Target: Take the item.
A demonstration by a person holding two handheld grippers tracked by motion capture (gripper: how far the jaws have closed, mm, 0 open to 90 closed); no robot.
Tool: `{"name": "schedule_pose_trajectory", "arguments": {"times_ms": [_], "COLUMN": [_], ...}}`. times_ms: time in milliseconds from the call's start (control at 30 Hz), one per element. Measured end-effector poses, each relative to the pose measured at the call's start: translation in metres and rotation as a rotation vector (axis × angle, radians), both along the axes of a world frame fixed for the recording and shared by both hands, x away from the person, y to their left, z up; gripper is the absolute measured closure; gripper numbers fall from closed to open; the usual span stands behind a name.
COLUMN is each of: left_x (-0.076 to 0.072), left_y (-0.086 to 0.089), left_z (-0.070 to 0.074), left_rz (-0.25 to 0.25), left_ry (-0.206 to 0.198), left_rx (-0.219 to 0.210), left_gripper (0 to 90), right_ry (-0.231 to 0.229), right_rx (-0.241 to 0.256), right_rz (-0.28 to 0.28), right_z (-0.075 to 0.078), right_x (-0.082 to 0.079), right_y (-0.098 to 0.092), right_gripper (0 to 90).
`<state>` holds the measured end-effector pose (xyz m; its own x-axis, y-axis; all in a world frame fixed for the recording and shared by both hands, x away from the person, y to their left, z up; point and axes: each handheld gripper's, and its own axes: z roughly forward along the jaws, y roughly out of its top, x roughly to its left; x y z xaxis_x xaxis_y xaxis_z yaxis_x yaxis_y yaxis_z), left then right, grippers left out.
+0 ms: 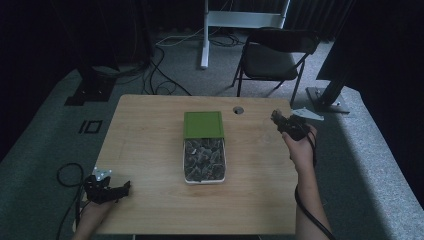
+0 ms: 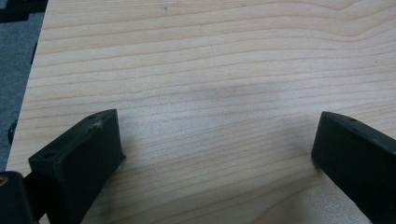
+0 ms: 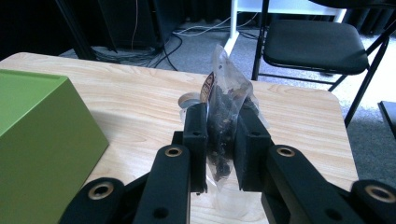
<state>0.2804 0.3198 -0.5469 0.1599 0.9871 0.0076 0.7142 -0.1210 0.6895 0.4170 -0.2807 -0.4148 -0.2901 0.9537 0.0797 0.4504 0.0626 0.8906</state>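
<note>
Green sleeve [image 1: 203, 124] slid back, we see the white tray [image 1: 204, 180] mid-worktop [image 1: 145, 145] packed with dark packets [image 1: 204, 159]. Our right gripper [image 3: 221, 140] has its jaws clenched on one clear packet [image 3: 224, 100] of dark pieces, raised over the worktop's far right side; its own view shows the label, the high view barely a glint. Our left gripper [image 2: 215, 154], jaws released, hovers over bare wood.

table [image 1: 150, 150]: wood | chair [image 1: 272, 52]: black, behind table | floor cables [image 1: 160, 75] | white stand [image 1: 205, 35]
</note>
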Motion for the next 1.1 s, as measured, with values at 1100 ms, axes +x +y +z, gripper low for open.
{"name": "schedule_pose_trajectory", "arguments": {"times_ms": [1100], "left_x": [0.000], "left_y": [0.000], "left_z": [0.000], "left_rz": [0.000], "left_ry": [0.000], "left_rx": [0.000], "left_gripper": [2.3], "right_ry": [0.100], "right_rx": [-0.024], "right_rz": [-0.023], "right_z": [-0.028], "right_x": [0.023], "right_y": [0.003], "right_gripper": [77.0]}}
